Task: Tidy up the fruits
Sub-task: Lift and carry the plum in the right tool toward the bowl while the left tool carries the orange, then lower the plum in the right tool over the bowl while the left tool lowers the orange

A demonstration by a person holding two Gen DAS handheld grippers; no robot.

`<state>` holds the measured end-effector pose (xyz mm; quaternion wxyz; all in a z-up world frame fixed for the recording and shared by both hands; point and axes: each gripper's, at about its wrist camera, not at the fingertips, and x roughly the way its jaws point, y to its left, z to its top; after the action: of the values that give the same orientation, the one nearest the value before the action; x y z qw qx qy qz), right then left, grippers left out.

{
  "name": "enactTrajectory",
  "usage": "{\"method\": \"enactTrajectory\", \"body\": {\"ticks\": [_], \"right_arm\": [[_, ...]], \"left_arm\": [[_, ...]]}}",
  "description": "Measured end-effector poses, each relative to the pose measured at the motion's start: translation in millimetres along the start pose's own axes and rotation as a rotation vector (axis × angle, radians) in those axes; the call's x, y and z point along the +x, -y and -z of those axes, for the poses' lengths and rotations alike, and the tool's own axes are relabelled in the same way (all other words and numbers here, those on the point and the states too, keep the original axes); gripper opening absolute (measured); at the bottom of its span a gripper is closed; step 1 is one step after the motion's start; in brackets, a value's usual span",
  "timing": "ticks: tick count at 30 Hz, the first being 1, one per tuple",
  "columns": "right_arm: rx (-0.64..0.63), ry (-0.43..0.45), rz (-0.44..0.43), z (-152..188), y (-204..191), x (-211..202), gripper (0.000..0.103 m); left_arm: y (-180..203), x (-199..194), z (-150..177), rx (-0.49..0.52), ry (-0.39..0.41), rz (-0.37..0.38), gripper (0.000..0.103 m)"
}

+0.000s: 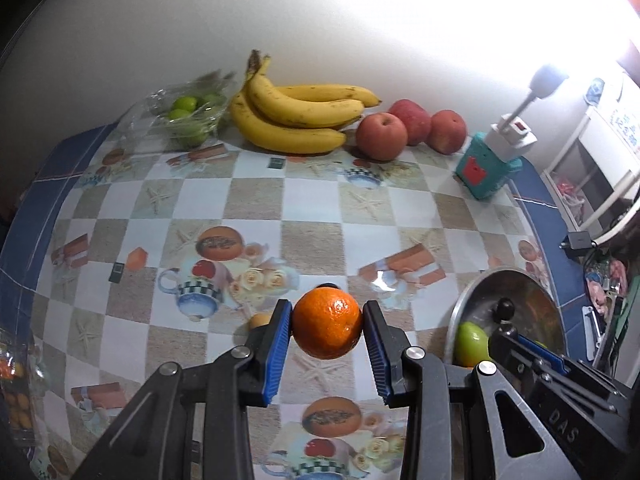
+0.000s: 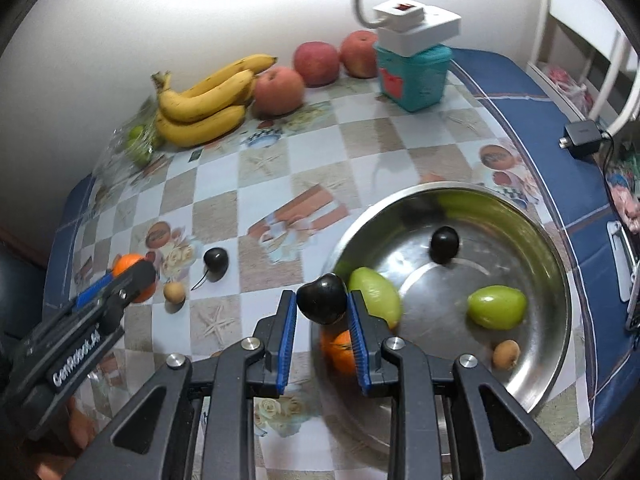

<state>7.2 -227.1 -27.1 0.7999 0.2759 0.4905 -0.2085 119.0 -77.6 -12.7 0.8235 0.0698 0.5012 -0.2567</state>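
My table [image 2: 280, 168], under a checkered cloth printed with teapots and starfish, blue-bordered. Lying directly on it:
- banana bunch [image 2: 204, 100], far edge by the wall
- three red apples [image 2: 278, 90], just right of the bananas
- clear bag of green fruits [image 1: 188, 118], left of the bananas
- teal box [image 2: 412, 76], white device on top
- steel bowl [image 2: 552, 280], near right
- one dark cherry [image 2: 216, 262] with stem
- small tan round fruit [image 2: 175, 292] beside it
- black charger [image 2: 582, 138], right border
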Motion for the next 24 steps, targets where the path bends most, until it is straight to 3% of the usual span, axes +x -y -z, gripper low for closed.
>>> {"method": "enactTrajectory", "body": {"ticks": [8,16,24], "right_arm": [[0.086,0.018,0.019,-7.5,37.4,-6.0,0.027],[0.197,0.053,0.073,-13.3,87.8,-14.0,0.027],[0.266,0.068,0.120,-16.0,120.9,-13.1,0.027]], "left_arm": [[49.7,-2.2,7.8,0.083,-0.009,0.073,0.039],[88.6,11.1,18.6,0.108,-0.079,0.211,0.039],[119.7,18.0,26.1,0.139,-0.072,0.225,0.039]]}}
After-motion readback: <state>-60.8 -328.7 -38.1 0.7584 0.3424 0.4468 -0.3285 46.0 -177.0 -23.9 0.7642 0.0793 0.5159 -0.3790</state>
